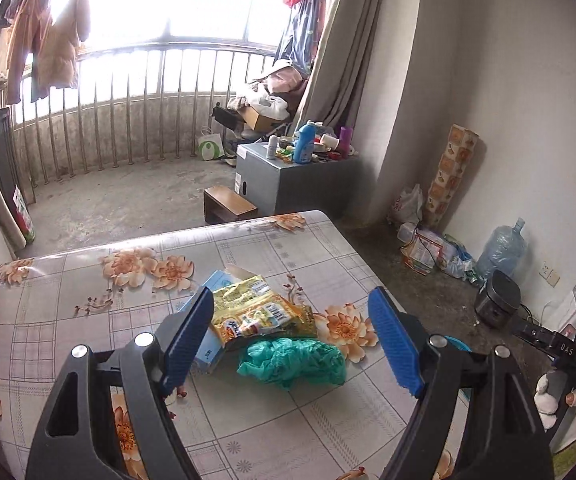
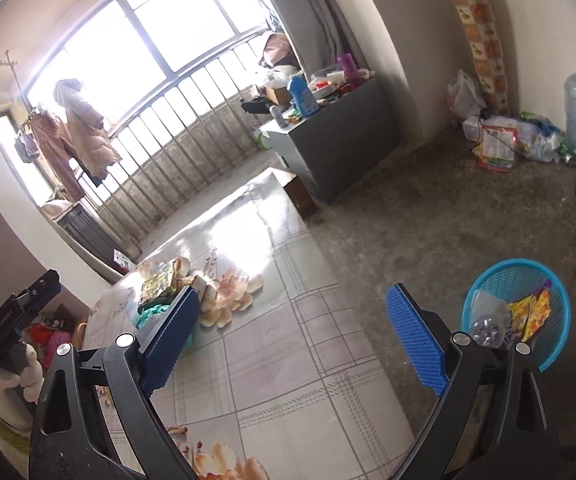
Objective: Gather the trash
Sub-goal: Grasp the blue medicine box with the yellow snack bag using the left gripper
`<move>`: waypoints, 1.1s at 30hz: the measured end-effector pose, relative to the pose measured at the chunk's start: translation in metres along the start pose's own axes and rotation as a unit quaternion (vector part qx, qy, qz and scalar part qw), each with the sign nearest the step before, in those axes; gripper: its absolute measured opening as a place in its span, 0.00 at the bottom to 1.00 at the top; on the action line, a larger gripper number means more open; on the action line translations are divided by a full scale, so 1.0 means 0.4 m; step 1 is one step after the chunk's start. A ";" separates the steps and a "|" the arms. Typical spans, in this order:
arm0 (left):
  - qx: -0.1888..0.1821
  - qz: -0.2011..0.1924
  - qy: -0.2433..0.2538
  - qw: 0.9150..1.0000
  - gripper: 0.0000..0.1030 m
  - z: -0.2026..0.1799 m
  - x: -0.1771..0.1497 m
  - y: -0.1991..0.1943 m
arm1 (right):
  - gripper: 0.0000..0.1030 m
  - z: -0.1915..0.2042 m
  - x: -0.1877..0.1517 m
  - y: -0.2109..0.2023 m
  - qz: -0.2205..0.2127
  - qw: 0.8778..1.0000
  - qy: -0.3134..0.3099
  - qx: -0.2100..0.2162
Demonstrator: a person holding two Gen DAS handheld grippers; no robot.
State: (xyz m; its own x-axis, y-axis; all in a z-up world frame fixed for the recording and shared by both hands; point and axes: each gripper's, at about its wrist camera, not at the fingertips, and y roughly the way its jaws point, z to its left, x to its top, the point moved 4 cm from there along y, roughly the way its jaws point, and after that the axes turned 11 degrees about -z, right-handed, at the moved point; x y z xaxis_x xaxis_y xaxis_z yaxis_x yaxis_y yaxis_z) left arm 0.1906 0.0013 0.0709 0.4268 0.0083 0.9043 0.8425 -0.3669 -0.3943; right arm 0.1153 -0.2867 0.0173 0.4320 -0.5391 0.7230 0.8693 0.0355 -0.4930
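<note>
**Trash pile on table, both tools spread**

Hovering over the table (image 1: 88,320), the left tool (image 1: 291,340) has its fingers spread wide w/ nothing pinched. Framed between them: yellow snack wrappers (image 1: 260,312), a crumpled green bag (image 1: 291,364) and a light-blue carton (image 1: 218,280), all touching in one pile on the floral cloth. Right tool (image 2: 291,340) also spread, empty, pointing past the table edge. Blue basket (image 2: 555,280) sits on the floor beside the table, holding a clear bottle (image 2: 487,320) and wrappers (image 2: 531,312).
</note>
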 end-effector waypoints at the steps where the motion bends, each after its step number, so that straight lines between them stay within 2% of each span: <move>1: 0.004 0.003 -0.007 1.000 0.75 0.024 -0.004 0.006 | 0.86 0.020 0.000 0.020 0.008 1.000 0.001 0.010; 4: 0.012 0.011 -0.023 1.000 0.75 0.081 -0.020 0.027 | 0.82 0.078 -0.006 0.079 0.032 0.999 0.002 0.040; 9: 0.010 0.025 -0.056 0.998 0.62 0.176 -0.032 0.096 | 0.76 0.158 -0.026 0.194 0.086 0.993 0.006 0.080; 13: -0.002 0.060 -0.092 0.994 0.60 0.241 -0.037 0.189 | 0.74 0.232 -0.039 0.298 0.129 0.985 0.016 0.112; 15: -0.012 0.107 -0.122 0.987 0.60 0.274 -0.055 0.263 | 0.74 0.263 -0.043 0.352 0.146 0.981 0.019 0.123; 17: -0.010 0.135 -0.152 0.979 0.60 0.305 -0.076 0.316 | 0.74 0.294 -0.047 0.412 0.167 0.976 0.020 0.136; 21: -0.001 0.168 -0.169 0.971 0.60 0.345 -0.104 0.397 | 0.72 0.347 -0.073 0.511 0.204 0.969 0.001 0.143; 23: -0.006 0.185 -0.173 0.967 0.60 0.353 -0.123 0.426 | 0.67 0.358 -0.094 0.549 0.222 0.965 -0.007 0.139; 25: -0.006 0.201 -0.175 0.964 0.56 0.355 -0.145 0.445 | 0.57 0.362 -0.117 0.572 0.240 0.962 -0.012 0.131; 27: -0.035 0.207 -0.188 0.960 0.46 0.340 -0.154 0.443 | 0.51 0.363 -0.128 0.563 0.250 0.957 -0.006 0.144; 31: -0.050 0.213 -0.169 0.961 0.43 0.299 -0.167 0.407 | 0.42 0.352 -0.137 0.520 0.260 0.954 -0.001 0.152; 33: -0.058 0.219 -0.168 0.959 0.43 0.282 -0.182 0.380 | 0.41 0.335 -0.142 0.486 0.266 0.951 0.005 0.157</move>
State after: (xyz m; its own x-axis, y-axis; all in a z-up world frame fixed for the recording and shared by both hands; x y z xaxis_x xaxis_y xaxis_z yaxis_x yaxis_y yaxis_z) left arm 0.3248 0.0499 -0.0732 0.8298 0.1216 0.5447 0.5244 -0.5039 -0.6863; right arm 0.2921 -0.1365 -0.0547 0.8302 -0.3819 0.4061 0.5573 0.5541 -0.6183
